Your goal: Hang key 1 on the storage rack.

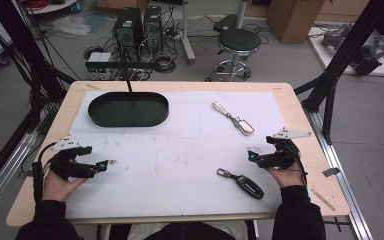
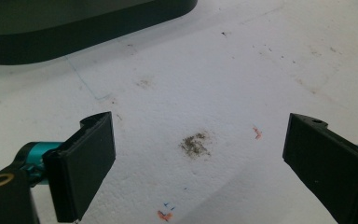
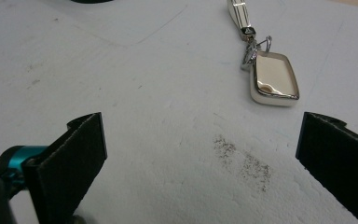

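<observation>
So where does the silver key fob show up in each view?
High view: silver key fob right of centre, beyond the right gripper.
Left gripper view: not in it.
Right gripper view: upper right, ahead of the open jaws.
Shared landmark: black tray.

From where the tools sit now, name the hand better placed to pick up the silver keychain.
Right. The right tool rests open just below the silver keychain, which lies ahead of its jaws. The left tool sits across the mat, far from it.
</observation>
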The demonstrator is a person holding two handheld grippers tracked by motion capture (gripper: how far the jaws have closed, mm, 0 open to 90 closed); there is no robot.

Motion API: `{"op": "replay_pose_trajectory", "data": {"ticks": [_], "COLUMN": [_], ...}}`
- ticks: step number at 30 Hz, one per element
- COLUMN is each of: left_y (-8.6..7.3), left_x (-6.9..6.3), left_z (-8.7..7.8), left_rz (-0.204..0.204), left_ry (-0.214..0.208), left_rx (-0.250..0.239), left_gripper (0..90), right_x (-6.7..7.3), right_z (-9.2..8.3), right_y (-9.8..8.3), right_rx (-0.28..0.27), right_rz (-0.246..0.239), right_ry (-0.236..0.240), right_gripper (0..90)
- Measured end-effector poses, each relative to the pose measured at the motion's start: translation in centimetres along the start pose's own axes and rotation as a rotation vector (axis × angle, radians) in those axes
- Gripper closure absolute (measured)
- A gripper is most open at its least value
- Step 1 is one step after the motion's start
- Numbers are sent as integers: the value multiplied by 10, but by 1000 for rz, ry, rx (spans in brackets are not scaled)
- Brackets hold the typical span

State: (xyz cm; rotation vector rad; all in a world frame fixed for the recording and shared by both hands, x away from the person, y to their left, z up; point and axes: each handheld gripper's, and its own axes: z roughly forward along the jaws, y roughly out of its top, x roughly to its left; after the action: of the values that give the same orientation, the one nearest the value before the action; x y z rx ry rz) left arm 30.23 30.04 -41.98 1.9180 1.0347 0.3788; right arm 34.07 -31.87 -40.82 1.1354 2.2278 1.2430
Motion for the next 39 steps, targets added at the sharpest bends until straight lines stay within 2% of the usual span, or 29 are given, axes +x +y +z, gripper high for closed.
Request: {"op": "replay_pose_trajectory", "data": {"ticks": [6, 9, 28, 37, 39], "left_y": [-1, -2, -4, -4, -4], "left_x": [-1, 0, 2, 0, -1], "left_z": [-1, -1, 0, 0, 0], "left_rz": [3, 2, 6, 12, 11], "left_ry": [2, -13, 5, 14, 14], "left_rx": [-4, -13, -17, -16, -17], "left_gripper": [98, 98, 98, 98, 98], "right_x": [0, 0, -1, 6, 6], "right_z": [0, 0, 1, 10, 10], "right_y": [0, 0, 2, 16, 19], "right_rx": [-4, -8, -13, 2, -2], "right_rz": [6, 5, 19, -12, -7], "right_ry": [4, 4, 6, 11, 9], "right_gripper": [8, 8, 8, 8, 9]}}
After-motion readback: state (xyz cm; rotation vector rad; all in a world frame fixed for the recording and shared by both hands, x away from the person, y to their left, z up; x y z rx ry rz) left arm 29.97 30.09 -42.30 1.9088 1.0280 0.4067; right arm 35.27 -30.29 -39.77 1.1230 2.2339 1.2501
